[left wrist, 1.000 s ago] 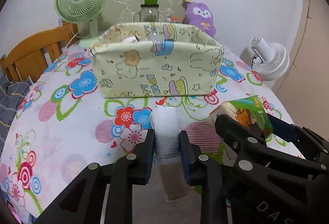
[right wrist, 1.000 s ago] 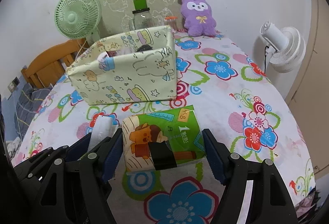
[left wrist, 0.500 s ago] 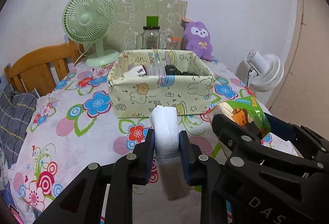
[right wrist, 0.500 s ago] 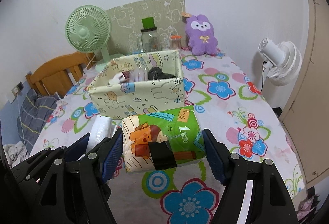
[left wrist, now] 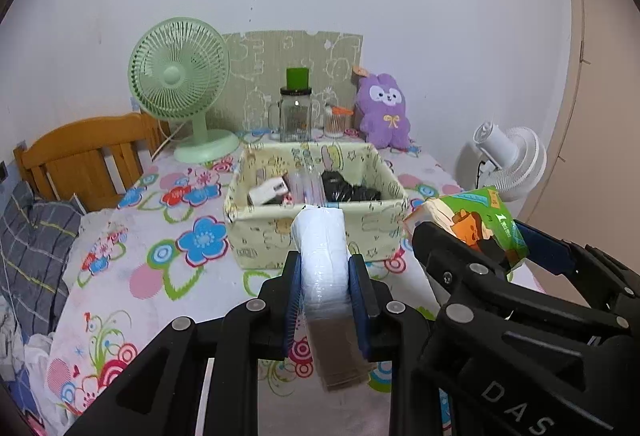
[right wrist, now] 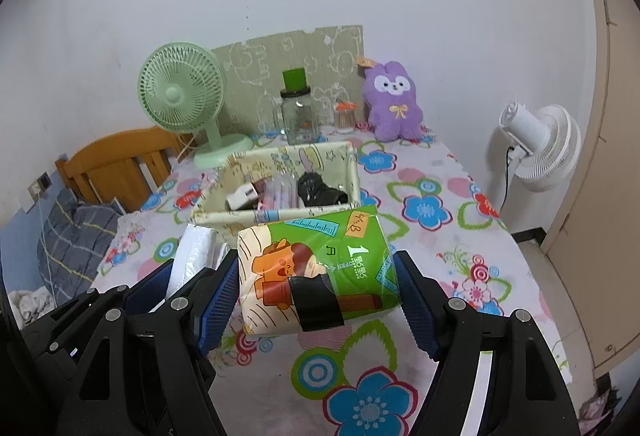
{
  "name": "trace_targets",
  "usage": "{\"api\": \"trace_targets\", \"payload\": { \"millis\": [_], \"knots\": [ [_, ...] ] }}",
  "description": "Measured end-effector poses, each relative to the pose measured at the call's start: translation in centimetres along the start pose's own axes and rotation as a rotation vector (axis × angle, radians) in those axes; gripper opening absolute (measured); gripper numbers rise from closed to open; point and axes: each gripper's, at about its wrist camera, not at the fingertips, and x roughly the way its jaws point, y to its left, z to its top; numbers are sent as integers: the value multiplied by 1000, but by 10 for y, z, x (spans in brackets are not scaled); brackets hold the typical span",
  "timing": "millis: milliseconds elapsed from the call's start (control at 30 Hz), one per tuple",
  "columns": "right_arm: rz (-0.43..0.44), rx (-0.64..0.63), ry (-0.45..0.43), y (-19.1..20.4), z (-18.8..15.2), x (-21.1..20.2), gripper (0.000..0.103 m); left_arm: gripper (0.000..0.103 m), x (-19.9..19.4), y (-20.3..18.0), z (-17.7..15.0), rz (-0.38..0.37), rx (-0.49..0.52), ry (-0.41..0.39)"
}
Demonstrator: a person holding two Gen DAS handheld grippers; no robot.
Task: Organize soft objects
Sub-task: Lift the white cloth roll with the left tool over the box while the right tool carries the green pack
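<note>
My left gripper is shut on a white plastic-wrapped pack, held above the flowered tablecloth. My right gripper is shut on a green tissue pack with a cartoon print and a strip of black tape. That tissue pack also shows at the right of the left wrist view, and the white pack at the left of the right wrist view. Ahead stands a pale yellow fabric box, its rim just beyond both packs. It holds a black bag, a white item and clear plastic pieces.
A green desk fan, a glass jar with a green lid, a small container and a purple plush rabbit line the back wall. A white fan stands off the table's right. A wooden headboard and grey bedding are at the left.
Both grippers have risen with their packs still gripped. The fabric box now sits lower and farther in view, and its inside shows.
</note>
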Motion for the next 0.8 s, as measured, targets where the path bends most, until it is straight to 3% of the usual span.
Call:
{"api": "trace_targets", "payload": {
  "millis": [433,800],
  "knots": [
    [13,-18,-57,8,21,-20,77,22,-17,2,20,10,11,-62],
    [29,-29,-63,12,33,-5,77,22,-5,10,30,25,8,-67]
  ]
}}
